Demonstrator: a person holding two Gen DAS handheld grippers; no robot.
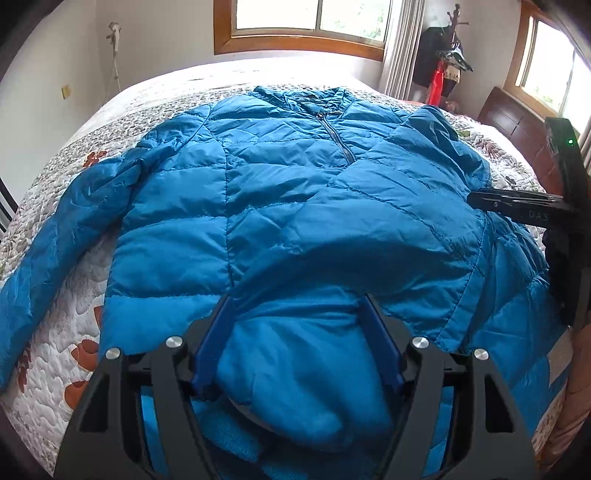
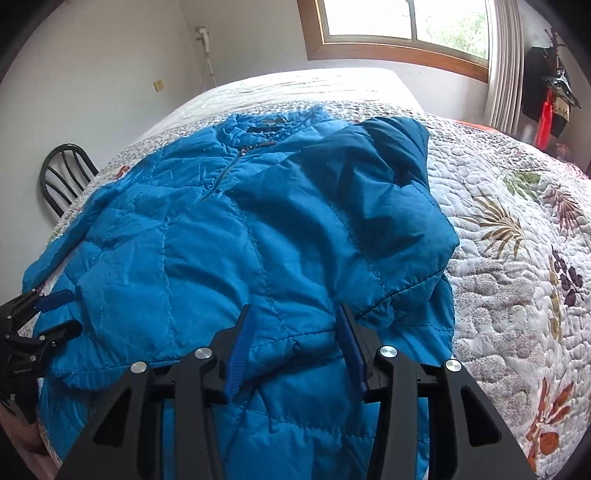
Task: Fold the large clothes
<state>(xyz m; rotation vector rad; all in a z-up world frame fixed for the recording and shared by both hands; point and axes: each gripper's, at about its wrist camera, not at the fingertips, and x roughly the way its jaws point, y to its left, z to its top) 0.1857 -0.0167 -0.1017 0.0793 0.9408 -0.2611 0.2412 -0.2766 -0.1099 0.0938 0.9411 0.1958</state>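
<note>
A: We have the blue jacket (image 1: 258,192) lying front-up on the bed (image 2: 517,258), its collar toward the window (image 1: 314,22). One sleeve is already across the chest; the other still lies stretched out off the far side.

B: Our left tool (image 1: 295,306) stands wide, with a loose bulge of jacket between its fingers, unpinched. Our right tool (image 2: 293,321) is narrower, open over the hem.

A: So we risk that puffy sleeve springing back off the chest.

B: And slick fabric slipping if we pinch only the top layer.

Blue jacket (image 1: 258,192) on quilt (image 1: 66,332), tongs (image 1: 299,299) parted
</note>
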